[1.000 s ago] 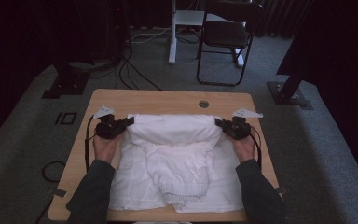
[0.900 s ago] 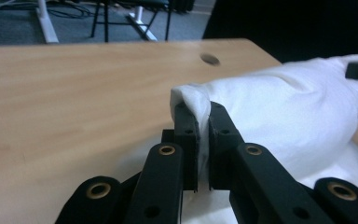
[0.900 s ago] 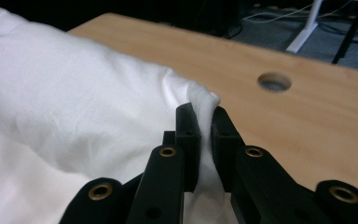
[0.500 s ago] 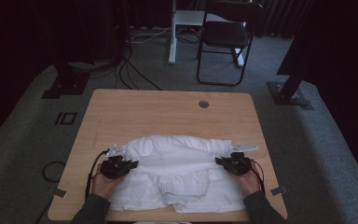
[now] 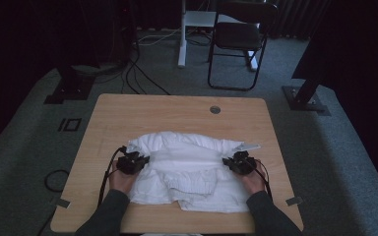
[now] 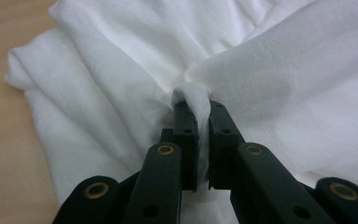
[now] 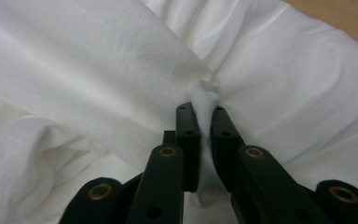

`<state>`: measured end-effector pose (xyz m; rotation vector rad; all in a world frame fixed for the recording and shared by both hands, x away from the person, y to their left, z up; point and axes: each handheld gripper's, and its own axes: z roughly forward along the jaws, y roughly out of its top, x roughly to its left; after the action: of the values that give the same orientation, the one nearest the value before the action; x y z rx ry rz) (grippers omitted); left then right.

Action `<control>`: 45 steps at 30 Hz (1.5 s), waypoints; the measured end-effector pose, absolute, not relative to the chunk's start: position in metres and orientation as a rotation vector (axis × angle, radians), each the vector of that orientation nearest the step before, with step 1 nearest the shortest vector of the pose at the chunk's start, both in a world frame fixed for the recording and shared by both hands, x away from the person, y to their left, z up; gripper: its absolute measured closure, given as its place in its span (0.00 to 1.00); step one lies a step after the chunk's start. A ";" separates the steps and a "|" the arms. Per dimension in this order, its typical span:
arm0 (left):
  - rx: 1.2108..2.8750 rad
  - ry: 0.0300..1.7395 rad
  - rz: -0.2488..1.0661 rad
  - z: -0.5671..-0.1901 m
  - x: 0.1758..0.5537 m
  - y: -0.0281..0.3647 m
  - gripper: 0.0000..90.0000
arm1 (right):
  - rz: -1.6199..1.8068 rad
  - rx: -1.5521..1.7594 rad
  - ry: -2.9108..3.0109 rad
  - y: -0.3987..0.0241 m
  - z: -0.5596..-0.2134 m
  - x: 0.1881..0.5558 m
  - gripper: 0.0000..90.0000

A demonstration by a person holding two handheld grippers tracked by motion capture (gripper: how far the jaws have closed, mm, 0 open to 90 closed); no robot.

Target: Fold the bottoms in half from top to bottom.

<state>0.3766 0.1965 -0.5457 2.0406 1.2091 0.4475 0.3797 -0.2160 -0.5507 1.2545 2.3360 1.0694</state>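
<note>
Since a second ago, I've drawn the white garment (image 5: 187, 169) from the tabletop's (image 5: 177, 113) far edge toward the near, left gripper (image 5: 137, 158) and right gripper (image 5: 236, 161) pinching cloth; fold nearly laid.

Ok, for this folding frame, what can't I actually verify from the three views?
- Garment type: the white cloth is bunched; high view too small.
- Layers pinched: cloth fills the gap between the left gripper fingers and the right gripper fingers.
- Near hem: high view, forearms cover its corners.
- Small white tag: too small to read.
</note>
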 end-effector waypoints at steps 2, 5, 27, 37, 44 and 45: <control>2.018 1.232 0.465 -0.546 0.389 0.196 0.95 | 1.074 1.266 2.322 -0.214 -0.551 0.389 0.94; 1.997 1.267 0.478 -0.546 0.405 0.197 0.95 | 1.098 1.296 2.324 -0.212 -0.551 0.406 0.94; 1.563 1.176 0.395 -0.471 0.406 0.226 0.95 | 1.308 1.268 2.094 -0.228 -0.494 0.427 0.94; 1.513 1.038 0.388 -0.435 0.372 0.230 0.96 | 1.480 1.139 1.894 -0.244 -0.444 0.394 0.95; 1.555 1.046 0.289 -0.463 0.338 0.235 0.95 | 1.461 1.114 2.018 -0.250 -0.474 0.352 0.94; 1.545 1.049 0.267 -0.469 0.333 0.235 0.95 | 1.461 1.124 2.040 -0.250 -0.481 0.346 0.94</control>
<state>0.3325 0.2353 -0.4694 1.5449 1.0494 0.2673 0.3459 -0.2503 -0.4811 1.1235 2.0398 1.4611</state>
